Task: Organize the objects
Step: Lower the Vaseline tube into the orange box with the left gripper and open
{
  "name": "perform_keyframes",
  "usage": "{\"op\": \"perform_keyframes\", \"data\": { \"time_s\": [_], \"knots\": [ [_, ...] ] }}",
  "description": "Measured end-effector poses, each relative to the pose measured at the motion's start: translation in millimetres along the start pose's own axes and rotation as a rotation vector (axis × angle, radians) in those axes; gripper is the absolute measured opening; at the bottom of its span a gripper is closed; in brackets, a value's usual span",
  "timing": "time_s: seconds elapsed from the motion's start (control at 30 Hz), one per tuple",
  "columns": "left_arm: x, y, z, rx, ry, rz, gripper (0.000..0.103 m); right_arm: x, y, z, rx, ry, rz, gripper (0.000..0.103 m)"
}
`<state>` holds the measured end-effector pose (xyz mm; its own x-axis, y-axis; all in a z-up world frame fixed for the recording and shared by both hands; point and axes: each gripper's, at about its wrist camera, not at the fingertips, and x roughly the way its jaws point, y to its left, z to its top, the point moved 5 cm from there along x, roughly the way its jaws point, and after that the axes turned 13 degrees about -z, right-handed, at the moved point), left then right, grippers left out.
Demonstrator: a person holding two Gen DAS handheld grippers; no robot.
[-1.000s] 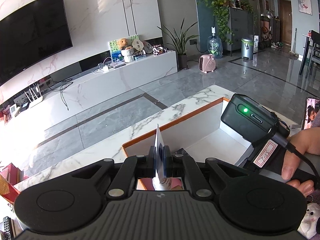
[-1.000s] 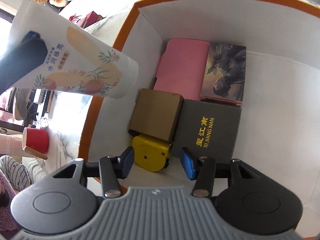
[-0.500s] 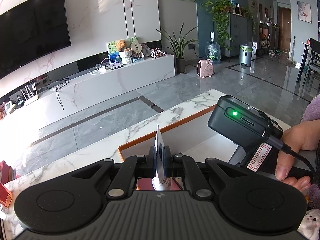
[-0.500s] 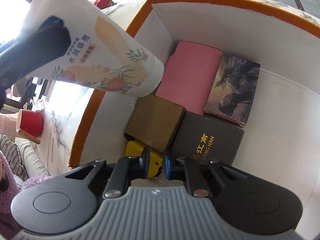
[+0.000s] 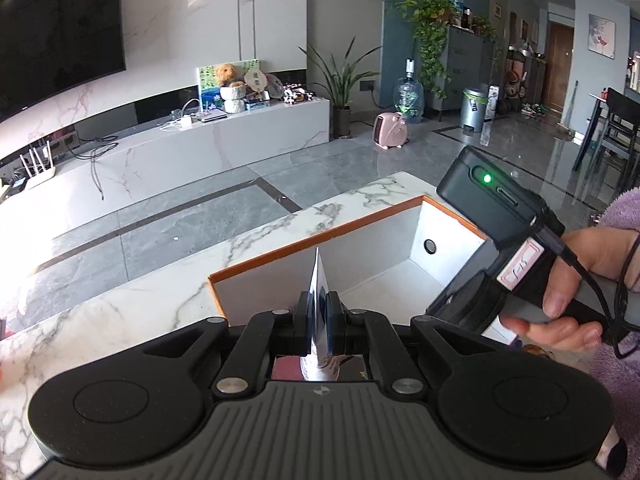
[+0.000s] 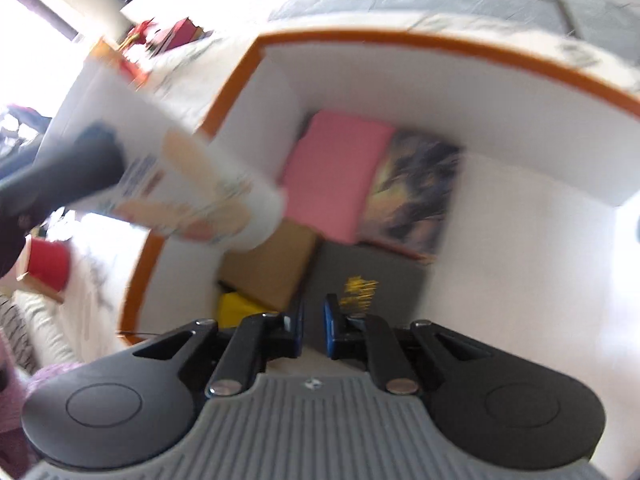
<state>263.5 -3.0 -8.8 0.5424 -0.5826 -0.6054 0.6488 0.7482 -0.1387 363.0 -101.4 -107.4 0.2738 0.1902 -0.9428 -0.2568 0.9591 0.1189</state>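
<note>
My left gripper [image 5: 318, 320] is shut on the flat crimped end of a white printed tube [image 5: 318, 280], held over the near corner of the white box with an orange rim [image 5: 320, 236]. In the right wrist view the tube [image 6: 200, 196] hangs tilted over the box's left wall [image 6: 256, 120]. My right gripper [image 6: 313, 330] is nearly shut and empty above the box. Inside lie a pink pack [image 6: 340, 176], a picture box [image 6: 416, 192], a brown carton [image 6: 268, 268], a dark grey box with gold letters [image 6: 368, 276] and a yellow object [image 6: 234, 310].
The box stands on a marble table [image 5: 120, 320]. A red cup [image 6: 48, 264] stands on the table left of the box. The box's right half [image 6: 520, 260] has bare white floor. The right hand and its gripper [image 5: 520, 248] hover over the box's right side.
My right gripper closed from open and pulled back from the yellow object. The left gripper moved the tube further over the box. The right view is now motion-blurred.
</note>
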Motion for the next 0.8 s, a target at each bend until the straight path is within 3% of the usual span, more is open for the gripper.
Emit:
{"op": "perform_keyframes", "data": {
  "time_s": [0.13,0.47,0.57,0.8],
  "knots": [
    [11,-6,-2,0.02,0.069,-0.131,0.008,-8,-54,4,0.074,-0.029,-0.036,0.013],
    [51,-17,-1,0.103,0.261,-0.42,0.008,-1,-52,-11,0.079,0.001,-0.01,0.013],
    [59,-22,-2,0.142,0.314,-0.47,0.008,-4,-54,-10,0.075,-0.006,-0.001,0.013],
    [69,-27,-17,0.197,0.439,-0.511,0.008,3,-53,-11,0.094,0.019,0.052,0.012]
  ]
}}
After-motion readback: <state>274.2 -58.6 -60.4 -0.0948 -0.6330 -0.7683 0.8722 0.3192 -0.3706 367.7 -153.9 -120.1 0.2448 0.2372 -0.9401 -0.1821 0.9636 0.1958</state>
